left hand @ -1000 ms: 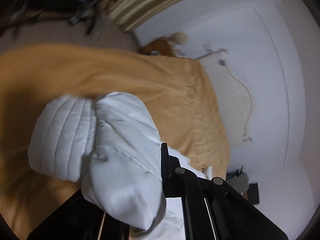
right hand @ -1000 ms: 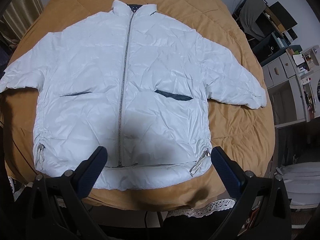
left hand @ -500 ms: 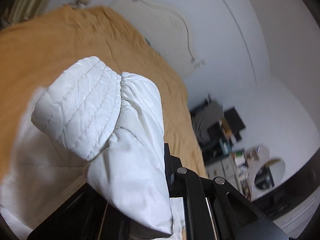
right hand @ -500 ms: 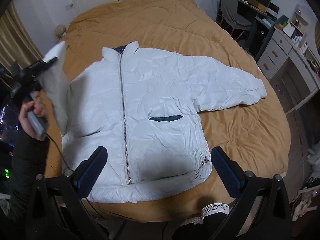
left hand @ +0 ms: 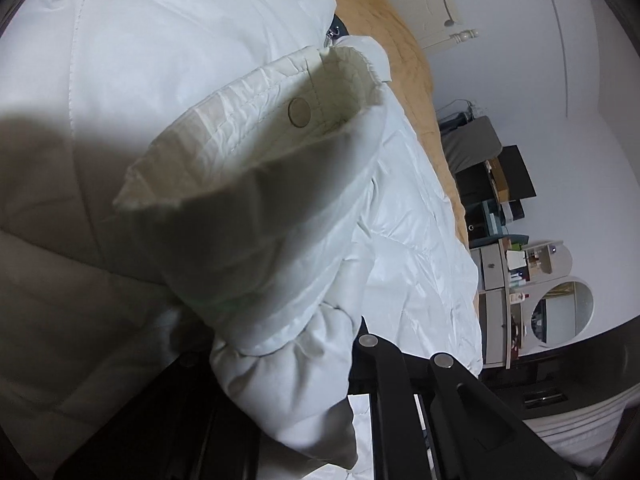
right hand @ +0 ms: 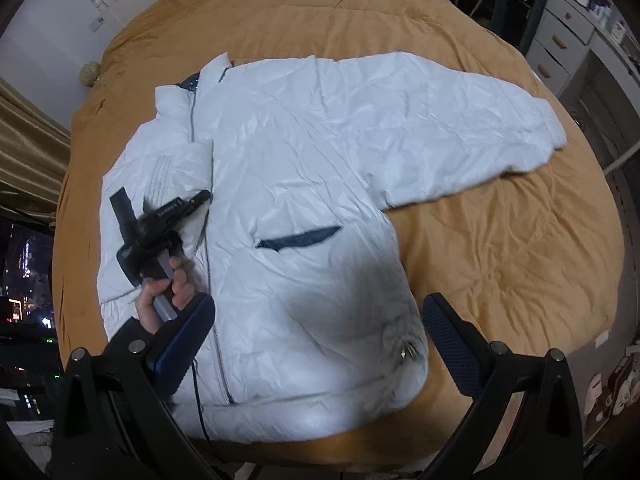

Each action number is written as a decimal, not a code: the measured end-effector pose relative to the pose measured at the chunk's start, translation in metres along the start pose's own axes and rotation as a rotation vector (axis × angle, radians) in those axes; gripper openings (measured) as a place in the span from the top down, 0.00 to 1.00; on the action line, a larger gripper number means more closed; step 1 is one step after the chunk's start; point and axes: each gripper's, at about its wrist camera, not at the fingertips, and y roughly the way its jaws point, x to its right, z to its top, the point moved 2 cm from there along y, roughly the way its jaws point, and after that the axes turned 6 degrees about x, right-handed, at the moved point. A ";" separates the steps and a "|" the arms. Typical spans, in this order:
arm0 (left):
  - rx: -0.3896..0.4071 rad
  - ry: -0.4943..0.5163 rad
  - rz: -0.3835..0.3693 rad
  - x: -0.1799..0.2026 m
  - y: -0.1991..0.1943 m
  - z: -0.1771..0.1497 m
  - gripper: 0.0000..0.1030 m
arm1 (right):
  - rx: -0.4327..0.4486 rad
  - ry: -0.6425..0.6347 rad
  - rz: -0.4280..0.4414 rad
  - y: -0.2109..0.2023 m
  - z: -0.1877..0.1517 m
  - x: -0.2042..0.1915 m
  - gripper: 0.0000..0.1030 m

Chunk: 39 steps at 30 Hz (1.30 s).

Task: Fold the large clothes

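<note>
A white puffer jacket (right hand: 304, 184) lies front up on the bed, zipped, with its right sleeve (right hand: 472, 136) stretched out flat. Its left sleeve (right hand: 172, 172) is folded in over the chest. My left gripper (right hand: 200, 200) is shut on that sleeve's cuff (left hand: 256, 184) and holds it just above the jacket front; in the left wrist view the cuff and its snap button (left hand: 299, 112) fill the frame and hide the fingertips. My right gripper (right hand: 316, 344) is open and empty, hovering above the jacket's hem (right hand: 304, 404).
The jacket lies on a mustard-yellow bedspread (right hand: 500, 264). A desk with drawers and shelves (right hand: 568, 32) stands at the far right of the bed. Curtains (right hand: 24, 148) hang at the left. A white headboard (left hand: 444, 4) stands against the wall.
My left gripper has carried the left sleeve up off the bed and over onto the jacket's chest. My right gripper has drifted right and stayed open.
</note>
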 end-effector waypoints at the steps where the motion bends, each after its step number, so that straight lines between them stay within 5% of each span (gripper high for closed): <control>1: 0.005 0.000 -0.006 -0.003 0.001 -0.001 0.90 | 0.006 -0.081 -0.023 0.009 0.019 -0.020 0.00; 6: 0.027 0.033 -0.015 0.002 -0.015 0.007 0.90 | -0.106 -0.303 0.051 0.085 0.100 -0.142 0.00; 9: 0.038 0.057 -0.028 0.007 -0.019 0.005 0.90 | -0.156 -0.380 0.015 0.135 0.124 -0.206 0.03; 12: 0.035 0.051 -0.044 0.009 -0.022 0.006 0.90 | -0.219 -0.374 0.007 0.179 0.134 -0.241 0.04; 15: 0.033 0.048 -0.050 0.011 -0.021 0.007 0.90 | -0.340 -0.342 0.064 0.211 0.125 -0.260 0.18; 18: 0.032 0.055 -0.054 0.014 -0.021 0.008 0.90 | -0.442 -0.394 0.011 0.239 0.106 -0.274 0.24; 19: 0.030 0.057 -0.055 0.015 -0.021 0.008 0.90 | -0.462 -0.414 -0.034 0.247 0.101 -0.274 0.31; 22: 0.018 0.061 -0.059 0.016 -0.022 0.008 0.90 | -0.491 -0.438 -0.096 0.258 0.095 -0.265 0.90; 25: -0.030 0.026 -0.055 0.015 -0.024 0.013 0.90 | -0.471 -0.377 -0.005 0.245 0.107 -0.245 0.94; 29: -0.078 -0.079 -0.120 0.009 -0.064 0.016 0.77 | -0.436 -0.295 0.069 0.221 0.128 -0.199 0.95; 32: -0.027 -0.107 -0.190 0.004 -0.111 0.013 0.51 | -0.372 -0.251 0.063 0.212 0.143 -0.159 0.95; 34: 0.034 -0.092 -0.199 0.004 -0.141 0.016 0.47 | -0.358 -0.216 0.065 0.215 0.146 -0.136 0.95; 36: 0.113 -0.046 -0.173 0.008 -0.163 0.028 0.46 | -0.354 -0.183 0.076 0.218 0.143 -0.117 0.95; 39: 0.224 0.065 0.016 0.010 -0.169 0.054 0.40 | -0.374 -0.141 0.098 0.230 0.132 -0.093 0.95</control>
